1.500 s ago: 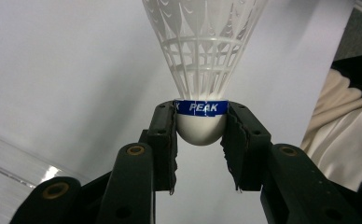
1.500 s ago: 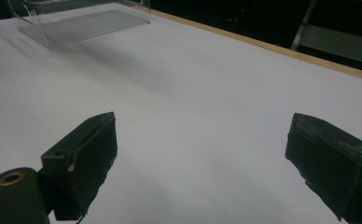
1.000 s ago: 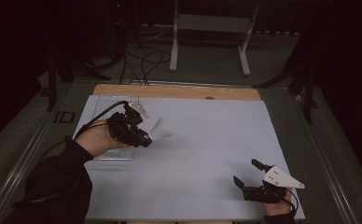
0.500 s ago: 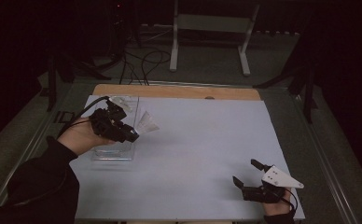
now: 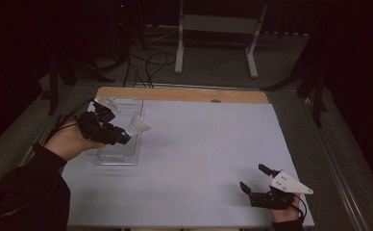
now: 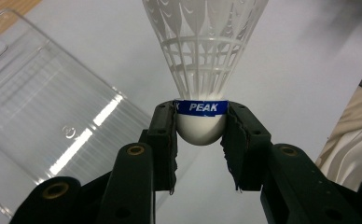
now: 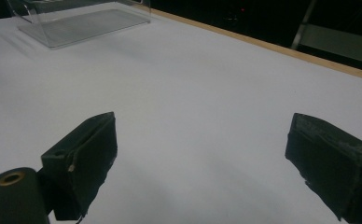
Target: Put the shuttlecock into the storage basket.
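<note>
There, at the left of the high view, the shuttlecock (image 6: 201,122) was clamped by its cork in the left gripper (image 5: 122,137) above the clear box (image 5: 119,155), apparently for dropping in; the right gripper (image 5: 257,179) was left gaping and empty at lower right.

"PEAK" on shuttlecock (image 6: 202,107) band

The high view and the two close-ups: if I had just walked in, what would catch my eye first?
A white plastic shuttlecock with a blue PEAK band, pinched by its rounded cork in the left tool, held above a clear plastic box at the table's left. Then the white sheet covering the table, bright against the dark room. At its near right corner the right tool rests with jaws wide apart, gripping nothing.
</note>
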